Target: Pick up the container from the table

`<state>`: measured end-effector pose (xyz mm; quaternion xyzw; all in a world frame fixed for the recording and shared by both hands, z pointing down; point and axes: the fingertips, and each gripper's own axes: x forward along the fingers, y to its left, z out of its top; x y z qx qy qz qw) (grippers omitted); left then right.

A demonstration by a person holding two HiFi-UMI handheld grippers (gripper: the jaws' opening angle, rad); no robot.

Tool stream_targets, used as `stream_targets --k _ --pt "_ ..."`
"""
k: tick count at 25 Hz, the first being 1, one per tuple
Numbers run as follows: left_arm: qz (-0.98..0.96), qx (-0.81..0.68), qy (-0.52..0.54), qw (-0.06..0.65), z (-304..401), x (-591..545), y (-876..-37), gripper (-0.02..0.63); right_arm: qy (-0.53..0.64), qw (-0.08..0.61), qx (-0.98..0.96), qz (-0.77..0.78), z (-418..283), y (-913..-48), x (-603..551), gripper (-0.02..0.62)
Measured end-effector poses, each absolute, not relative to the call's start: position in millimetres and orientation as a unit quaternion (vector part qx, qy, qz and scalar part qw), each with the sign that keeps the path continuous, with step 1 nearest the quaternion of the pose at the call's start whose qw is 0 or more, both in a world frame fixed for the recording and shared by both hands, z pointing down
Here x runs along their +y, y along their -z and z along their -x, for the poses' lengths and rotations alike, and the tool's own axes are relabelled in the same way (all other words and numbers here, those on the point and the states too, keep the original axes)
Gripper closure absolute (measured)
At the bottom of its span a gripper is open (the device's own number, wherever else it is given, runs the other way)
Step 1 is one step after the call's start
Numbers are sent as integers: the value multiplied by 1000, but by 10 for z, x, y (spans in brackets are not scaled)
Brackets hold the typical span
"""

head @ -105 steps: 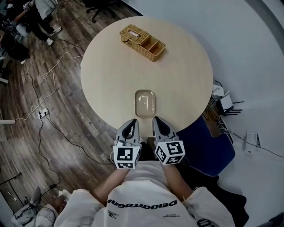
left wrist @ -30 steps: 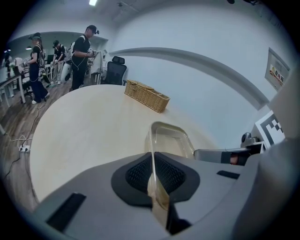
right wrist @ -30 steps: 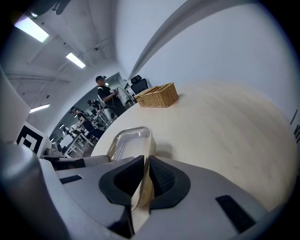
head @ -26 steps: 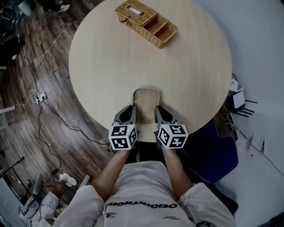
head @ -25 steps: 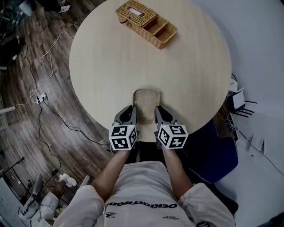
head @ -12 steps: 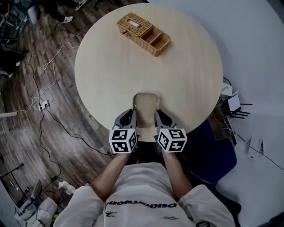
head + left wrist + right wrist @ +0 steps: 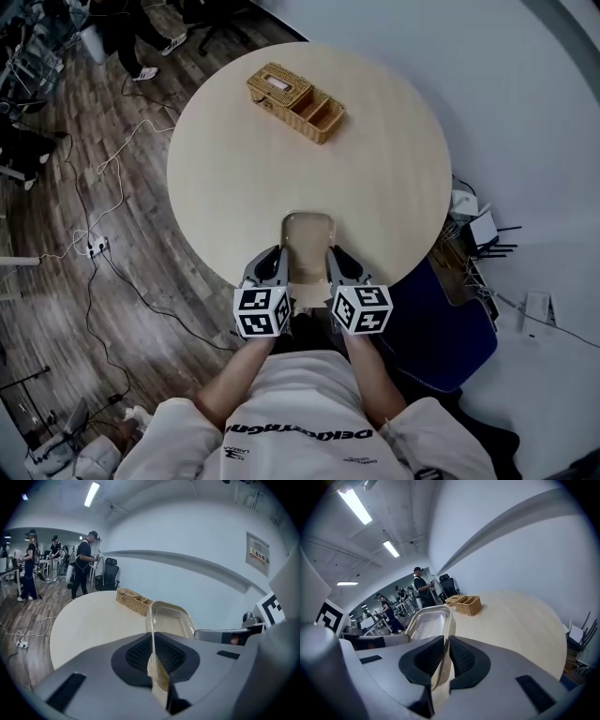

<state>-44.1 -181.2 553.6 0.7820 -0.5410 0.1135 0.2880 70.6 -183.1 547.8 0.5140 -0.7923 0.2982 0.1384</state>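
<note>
A clear rectangular container (image 7: 307, 242) hangs over the near edge of the round table (image 7: 375, 169), held between both grippers. My left gripper (image 7: 279, 265) is shut on its left rim, which shows as a thin clear wall (image 7: 152, 641) pinched between the black pads. My right gripper (image 7: 334, 263) is shut on the right rim (image 7: 443, 644). The container's open tray (image 7: 173, 620) stretches ahead of the left jaws, and also shows as a tray (image 7: 426, 623) beside the right jaws. It appears empty.
A wicker basket (image 7: 295, 101) with a lidded half stands at the table's far side. Cables (image 7: 89, 216) trail over the wooden floor on the left. A dark blue chair (image 7: 441, 328) sits at the lower right. Several people (image 7: 84, 562) stand in the room beyond.
Earlier both grippers stood short of the container on the table. Now they are shut on its two long rims, and the container has come nearer the table's edge, apparently lifted.
</note>
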Motion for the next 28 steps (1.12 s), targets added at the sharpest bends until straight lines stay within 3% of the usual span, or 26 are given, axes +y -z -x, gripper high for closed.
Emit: stream_targets --k 28 --pt "-810 -553 -51 189 413 -1473 -4344 572 -191 78 -824 -528 -742 -4300 -1520 529"
